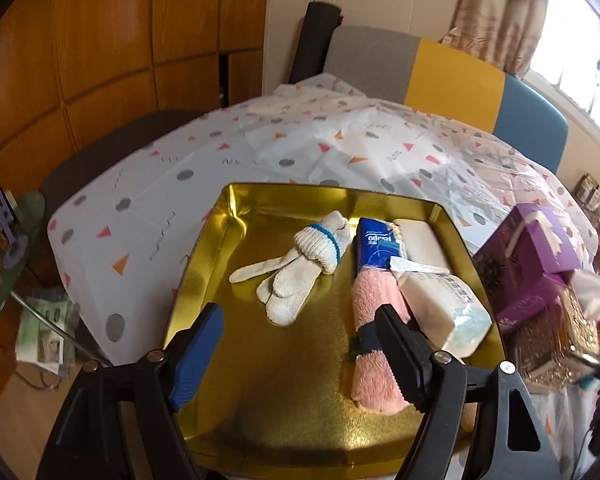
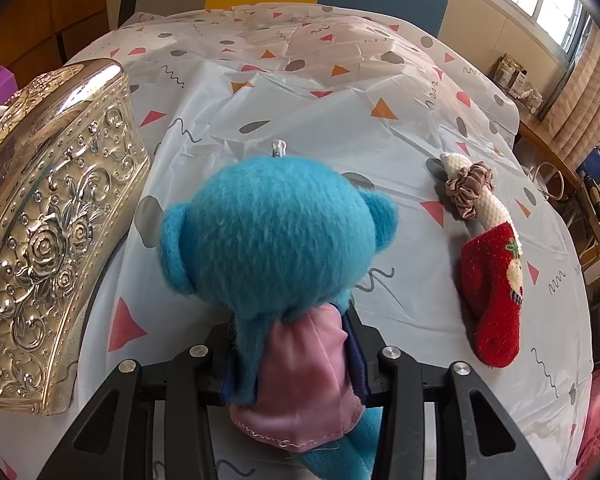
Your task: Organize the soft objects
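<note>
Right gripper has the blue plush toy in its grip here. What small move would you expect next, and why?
Probably carrying the blue plush toy leftward toward the gold tray. The right gripper is shut on the toy's body above the tablecloth, while the tray already holds white gloves, a pink cloth and tissue packs. The left gripper hangs open over the tray, holding nothing.

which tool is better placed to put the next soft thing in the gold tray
Right. The right tool is already shut on the blue plush bear, so it only needs carrying to the gold tray. The left tool is open and empty above the tray.
</note>
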A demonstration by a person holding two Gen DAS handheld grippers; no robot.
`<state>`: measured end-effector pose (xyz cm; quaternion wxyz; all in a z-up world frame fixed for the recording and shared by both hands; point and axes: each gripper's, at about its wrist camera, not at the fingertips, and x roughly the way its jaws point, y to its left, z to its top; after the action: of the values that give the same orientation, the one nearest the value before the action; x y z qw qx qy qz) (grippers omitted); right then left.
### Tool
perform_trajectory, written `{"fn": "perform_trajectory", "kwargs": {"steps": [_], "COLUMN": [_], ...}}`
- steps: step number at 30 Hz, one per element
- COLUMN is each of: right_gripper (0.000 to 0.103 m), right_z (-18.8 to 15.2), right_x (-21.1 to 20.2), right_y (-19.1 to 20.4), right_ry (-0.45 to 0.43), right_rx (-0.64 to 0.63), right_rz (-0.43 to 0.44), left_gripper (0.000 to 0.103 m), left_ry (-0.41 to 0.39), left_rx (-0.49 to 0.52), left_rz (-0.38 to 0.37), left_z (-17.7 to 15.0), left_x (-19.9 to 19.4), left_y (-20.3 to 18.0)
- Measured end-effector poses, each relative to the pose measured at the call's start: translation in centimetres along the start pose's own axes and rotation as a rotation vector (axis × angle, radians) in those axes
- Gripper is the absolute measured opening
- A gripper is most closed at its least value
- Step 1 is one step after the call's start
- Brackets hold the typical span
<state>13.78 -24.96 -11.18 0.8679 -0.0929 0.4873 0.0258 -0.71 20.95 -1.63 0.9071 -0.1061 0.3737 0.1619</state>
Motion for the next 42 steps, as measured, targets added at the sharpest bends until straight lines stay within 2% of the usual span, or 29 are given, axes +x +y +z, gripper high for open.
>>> {"fn": "perform_trajectory", "kwargs": {"steps": [5, 17, 22, 27, 32, 36, 39, 42], "right_gripper": [0.038, 0.036, 0.035, 0.032, 0.031, 0.031, 0.031, 0.031], "right_z": [0.0, 0.0, -0.3, -0.6, -0.1, 1.4, 3.3, 5.4], "right_x": [-0.1, -0.1, -0.5, -1.0, -3.9, -9.2, -14.5, -19.4], "right_y": [-0.1, -0.4, -1.0, -1.7, -3.6, -4.6, -3.9, -1.0], "right_ry": [0.001, 0.034, 0.083, 0.094, 0.0, -0.144, -0.285, -0.398], "right_rx": [0.016, 0.055, 0.152, 0.239, 0.337, 0.371, 0.347, 0.259], "right_rz": [0.007, 0.022, 0.047, 0.033, 0.027, 0.035, 0.062, 0.131], "left_gripper": [0.083, 0.084, 0.083, 0.084, 0.084, 0.084, 0.084, 0.084], "left_ry": [-0.032, -0.017, -0.007, -0.008, -0.035, -0.043, -0.044, -0.04], "left_rx": [0.025, 0.057, 0.058, 0.06, 0.06, 0.041, 0.027, 0.011], "left_rz": [-0.002, -0.02, -0.028, -0.024, -0.008, -0.002, 0.003, 0.009], "left_z": [-0.7, -1.7, -2.1, -2.4, -2.2, -1.8, -1.7, -1.6], "left_x": [-1.2, -1.3, -1.1, -1.0, -1.4, -1.4, -1.4, -1.4], "left_y": [-0.2, -0.4, 0.0, 0.5, 1.1, 1.7, 2.2, 2.7]}}
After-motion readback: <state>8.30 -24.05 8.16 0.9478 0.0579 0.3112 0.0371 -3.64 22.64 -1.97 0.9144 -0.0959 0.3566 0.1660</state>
